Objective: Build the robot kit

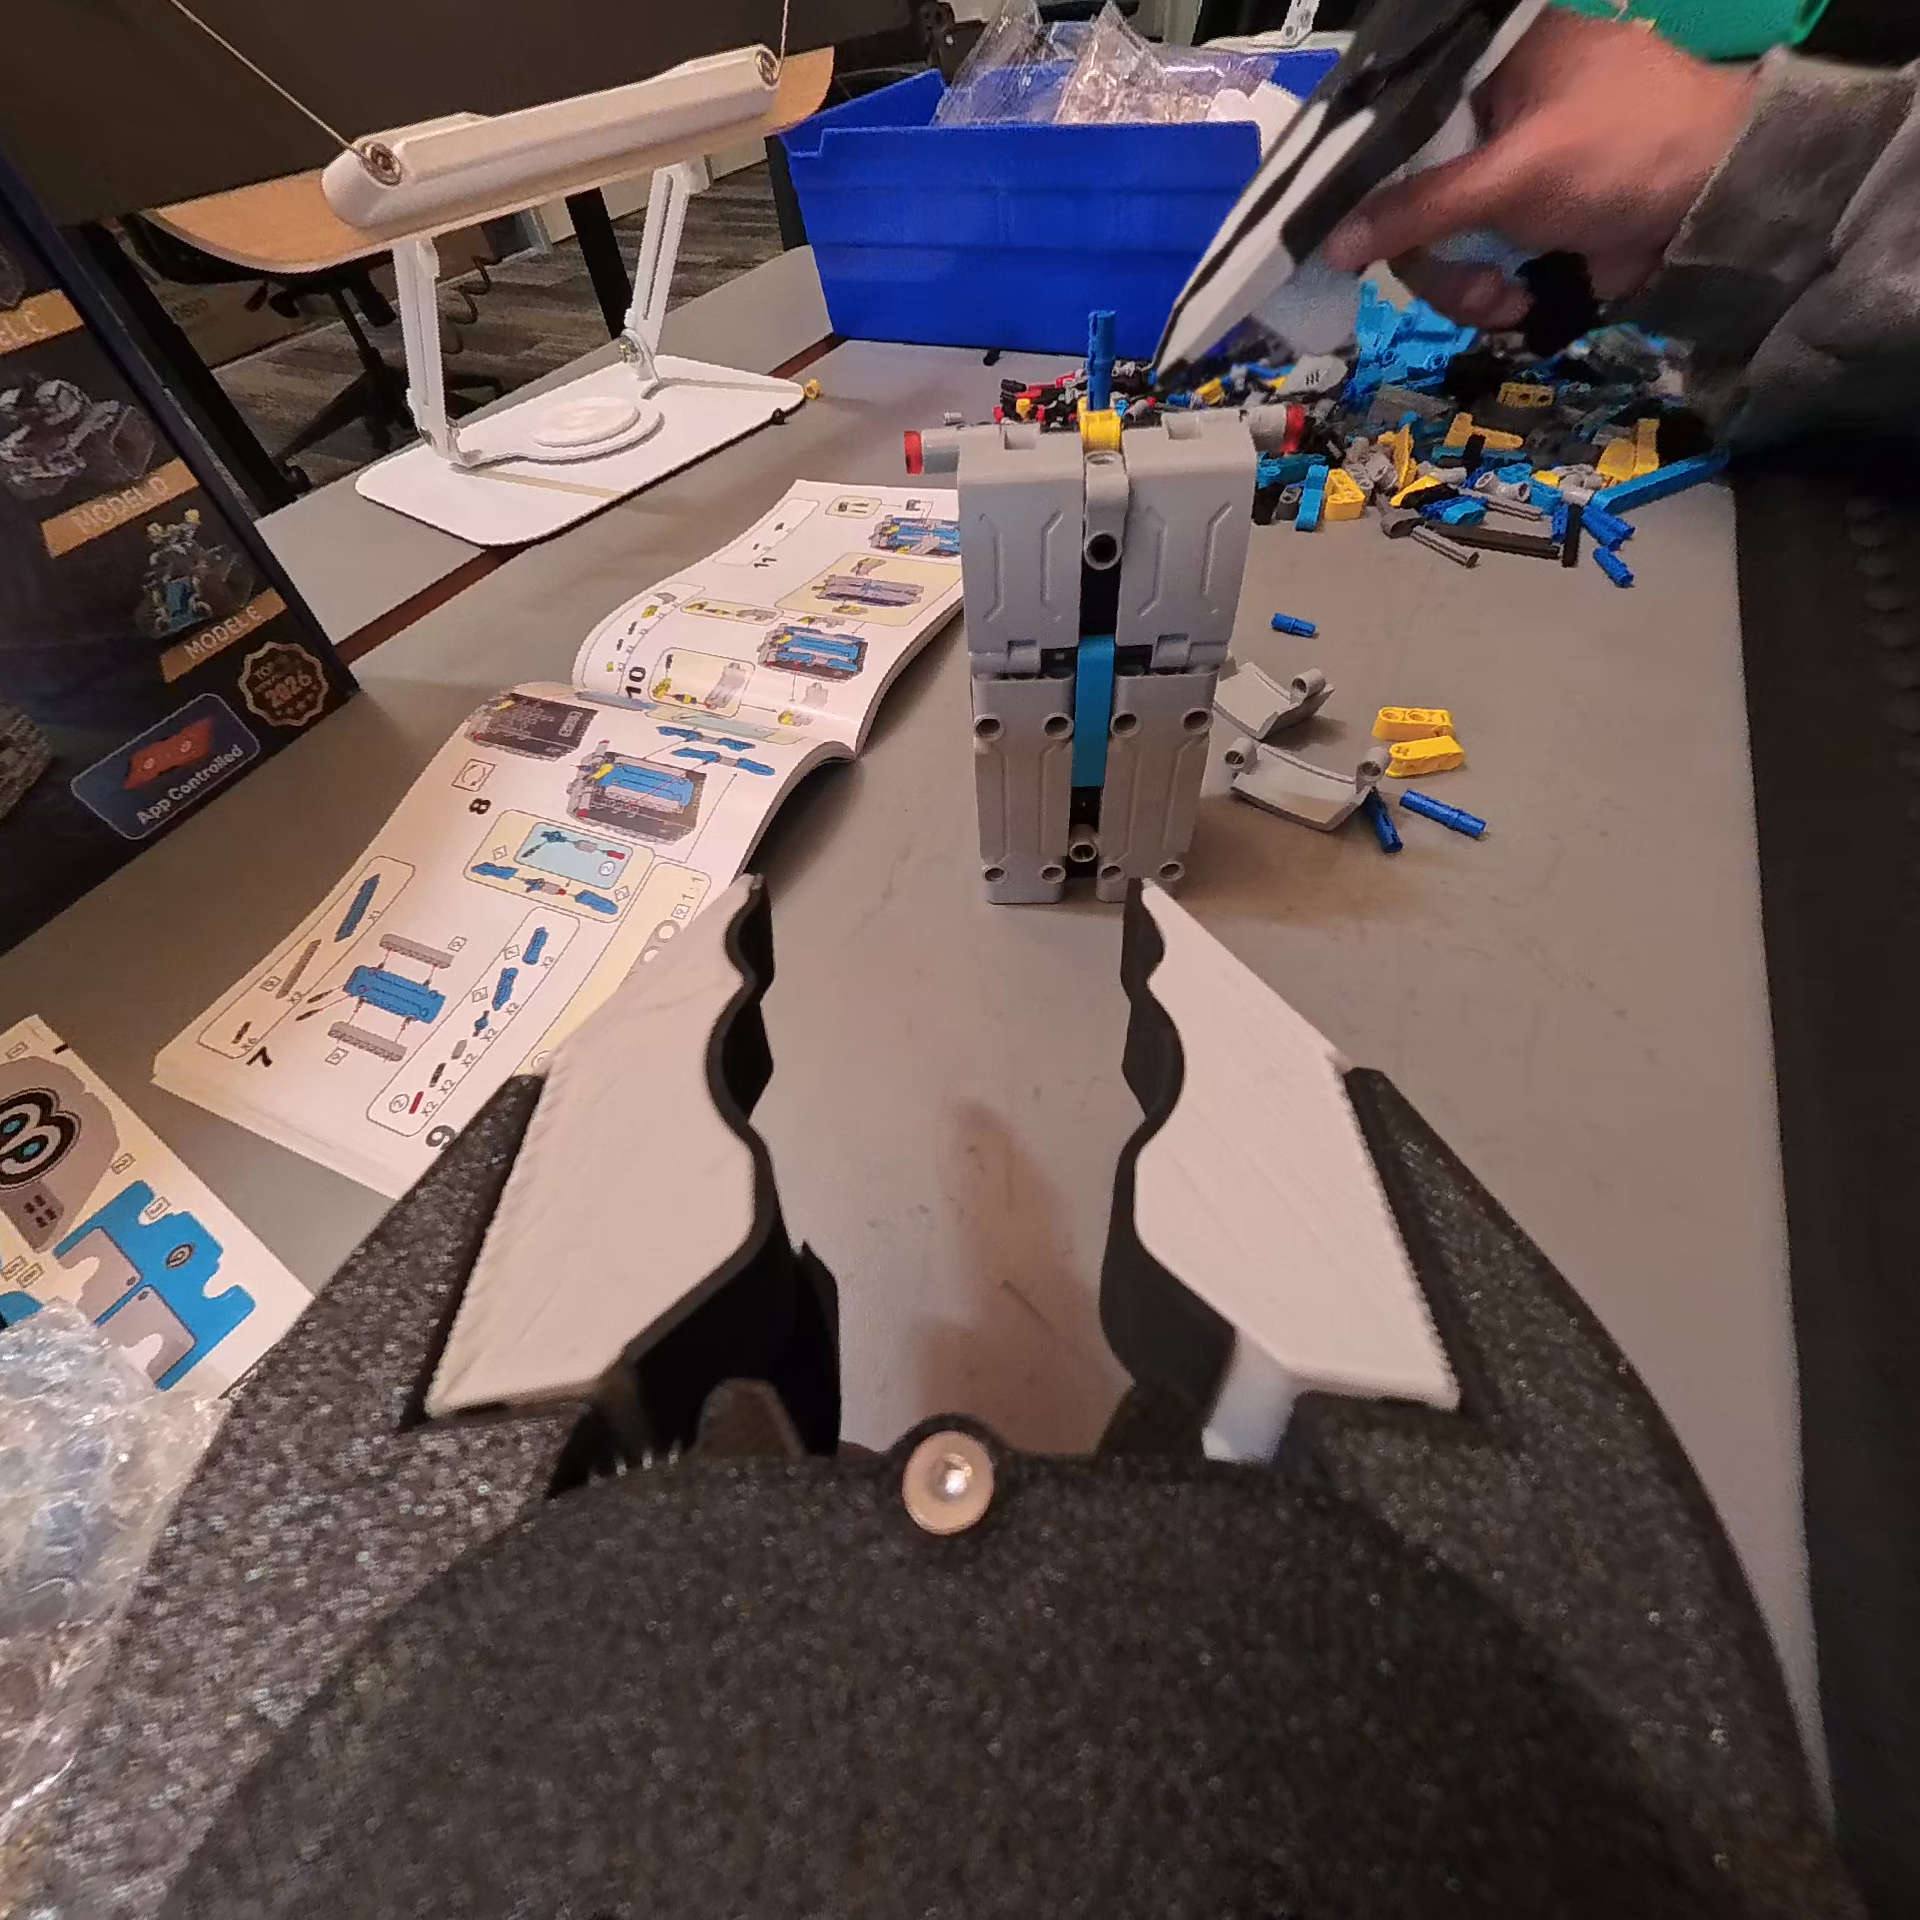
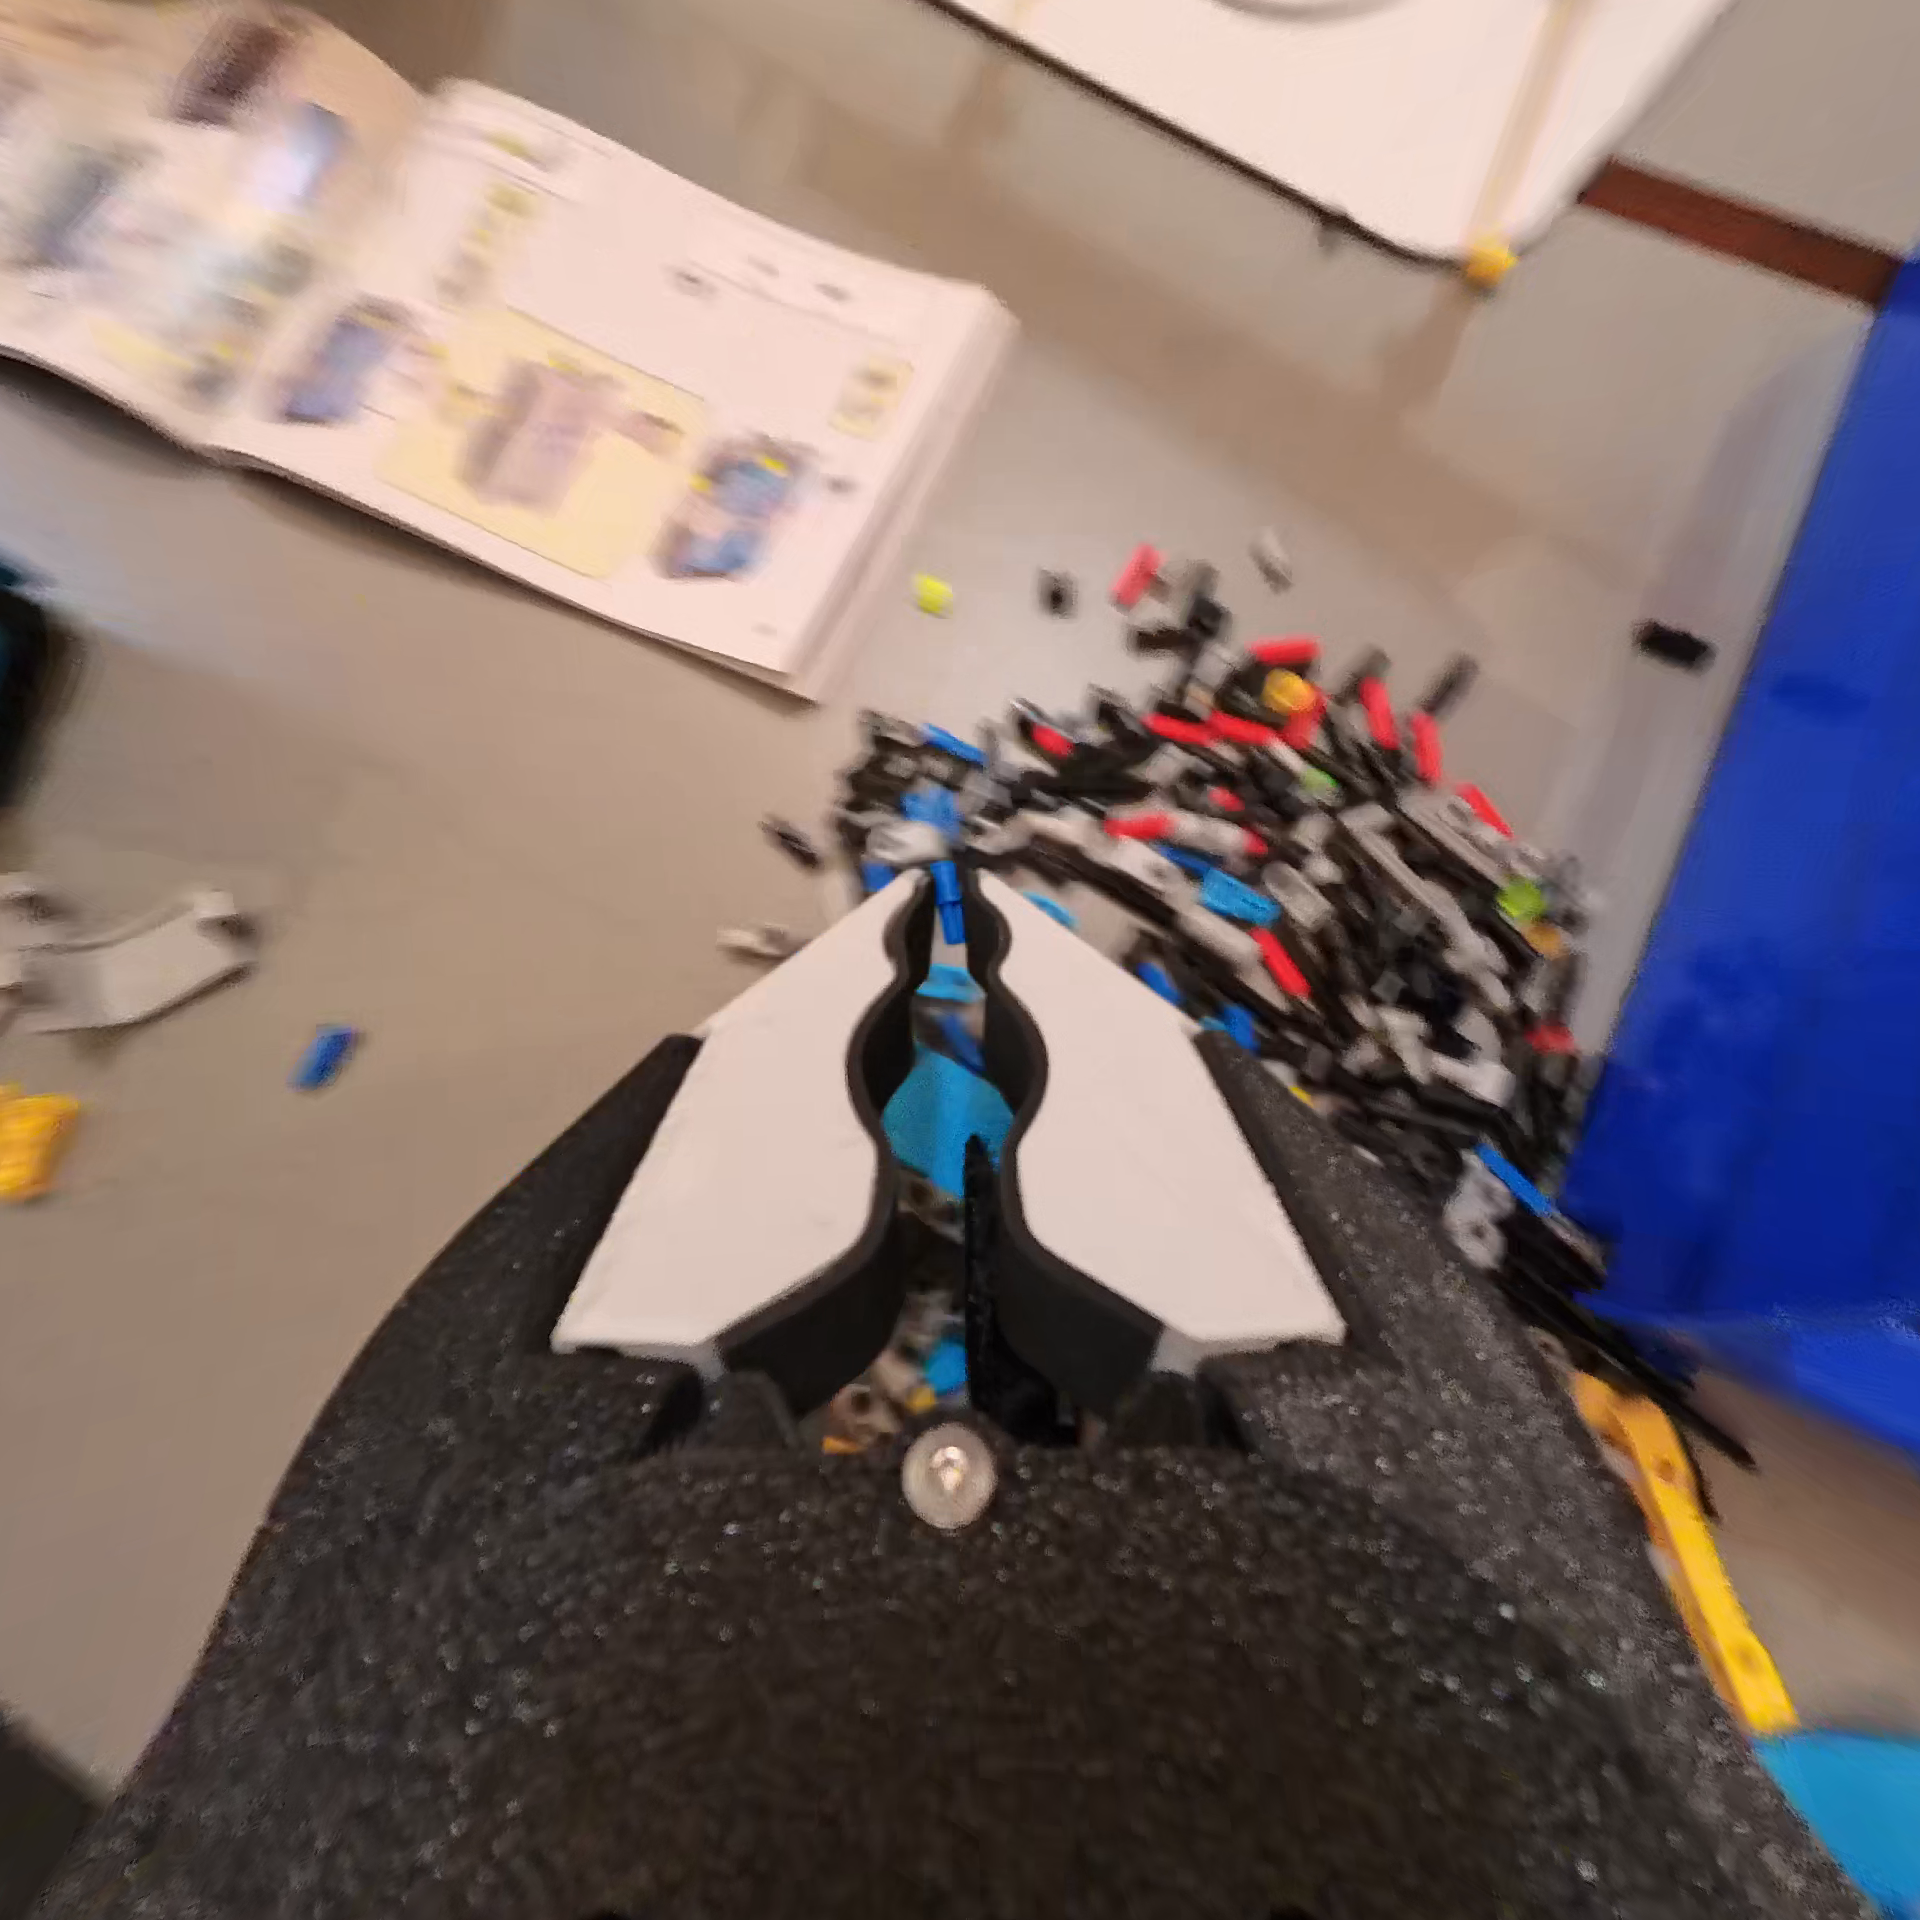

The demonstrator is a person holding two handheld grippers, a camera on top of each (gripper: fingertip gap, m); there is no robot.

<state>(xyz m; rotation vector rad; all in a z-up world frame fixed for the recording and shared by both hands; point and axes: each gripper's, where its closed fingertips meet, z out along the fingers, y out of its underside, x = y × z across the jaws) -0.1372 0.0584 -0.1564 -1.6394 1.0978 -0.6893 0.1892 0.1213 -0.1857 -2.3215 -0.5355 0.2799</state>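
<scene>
In the left wrist view, my left gripper (image 1: 945,914) fills the lower half of the frame, its 2 fingers spread wide with only bare grey table (image 1: 1455,1091) between them. Just past the fingertips, at the centre of the frame, a grey block model (image 1: 1096,665) with a blue strip down its middle stands upright on the table, apart from my fingers. An open instruction booklet (image 1: 582,821) lies left of it. At centre right, 2 curved grey panels (image 1: 1294,764) and a few yellow and blue pieces lie loose. In the upper right, my right gripper (image 1: 1174,358) points down into a pile of small parts (image 1: 1455,447), held by a hand (image 1: 1579,166). A blue bin (image 1: 1029,218) stands at upper centre and a white stand (image 1: 561,312) at upper left.

In the right wrist view, which is blurred, my right gripper (image 2: 948,883) has its fingers drawn narrow, pinching a small blue pin (image 2: 948,902) at the tips. The pile of small parts (image 2: 1299,862) spreads just beyond, at centre right. The blue bin (image 2: 1787,883) runs along the right edge, and the instruction booklet (image 2: 540,374) lies at the upper left.
</scene>
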